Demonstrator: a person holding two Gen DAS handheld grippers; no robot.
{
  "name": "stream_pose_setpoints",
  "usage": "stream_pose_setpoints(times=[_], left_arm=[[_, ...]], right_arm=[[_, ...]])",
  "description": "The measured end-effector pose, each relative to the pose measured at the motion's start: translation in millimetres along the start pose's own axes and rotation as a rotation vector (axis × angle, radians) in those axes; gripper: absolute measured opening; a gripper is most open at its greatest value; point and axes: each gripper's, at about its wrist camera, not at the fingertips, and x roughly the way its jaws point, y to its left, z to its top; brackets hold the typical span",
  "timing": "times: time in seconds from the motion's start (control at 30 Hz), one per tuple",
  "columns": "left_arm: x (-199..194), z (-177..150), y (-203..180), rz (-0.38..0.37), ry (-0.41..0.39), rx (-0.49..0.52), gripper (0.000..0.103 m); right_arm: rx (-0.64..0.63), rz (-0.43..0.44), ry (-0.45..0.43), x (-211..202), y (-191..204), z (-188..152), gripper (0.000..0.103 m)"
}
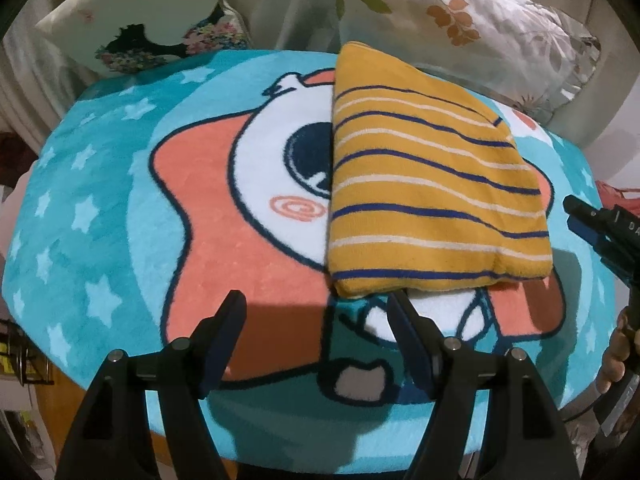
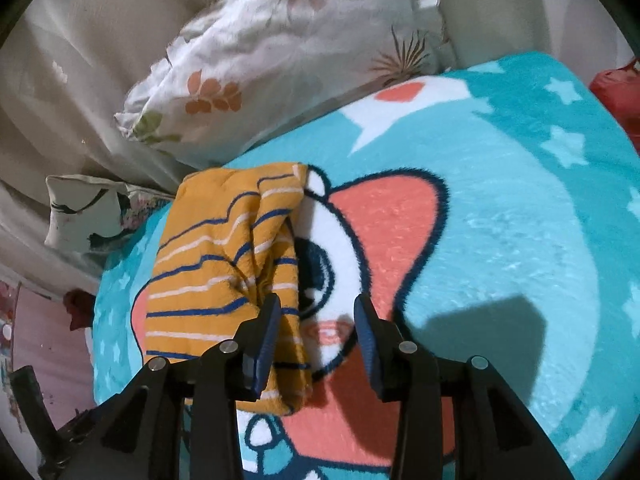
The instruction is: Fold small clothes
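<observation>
the left tongs (image 1: 316, 312) are held spread and empty at the blanket's (image 1: 100, 208) near edge. the folded striped garment (image 1: 424, 184) lies mid-blanket. the right tongs (image 2: 316, 316) are spread beside its edge; a shallow pinch could undo the fold.

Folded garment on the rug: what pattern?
Mustard yellow garment with navy and white stripes; clearest in the left wrist view.

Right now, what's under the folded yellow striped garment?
The folded yellow striped garment lies on the turquoise cartoon rug, covering part of its white face and orange star. Anything else beneath is hidden by the fabric.
</observation>
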Motion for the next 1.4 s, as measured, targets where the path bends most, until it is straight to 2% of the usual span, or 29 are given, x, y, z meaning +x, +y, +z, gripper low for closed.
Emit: stream_pose_setpoints(times=[0.2,0.37,0.77,1.1,1.4], left_arm=[[-1.6,8.3,5.0,-0.046,-0.017,0.042,0.072],[-2.8,11.1,18.0,-0.071,-0.022,0.061,0.073],[0.7,13.5,61.8,-0.112,-0.002,0.056,0.074],[-3.4,17.1,82.7,-0.124,-0.01,0.085,0.074],[-1.3,18.2,88.7,-0.138,-0.004,0.125,0.074]], right_arm=[[-0.037,-0.053,-0.056,-18.3,27.8,-8.5,0.052],[-0.079,-0.079,-0.047,-15.7,61.9,-20.2,0.056],[-0.118,-0.142,0.04,15.4,114.2,-58.5,0.057],[-0.094,-0.165,0.034,22.6,138.3,-69.4,0.057],[-0.07,-0.206,0.051,31.0,142.5,-86.0,0.059]])
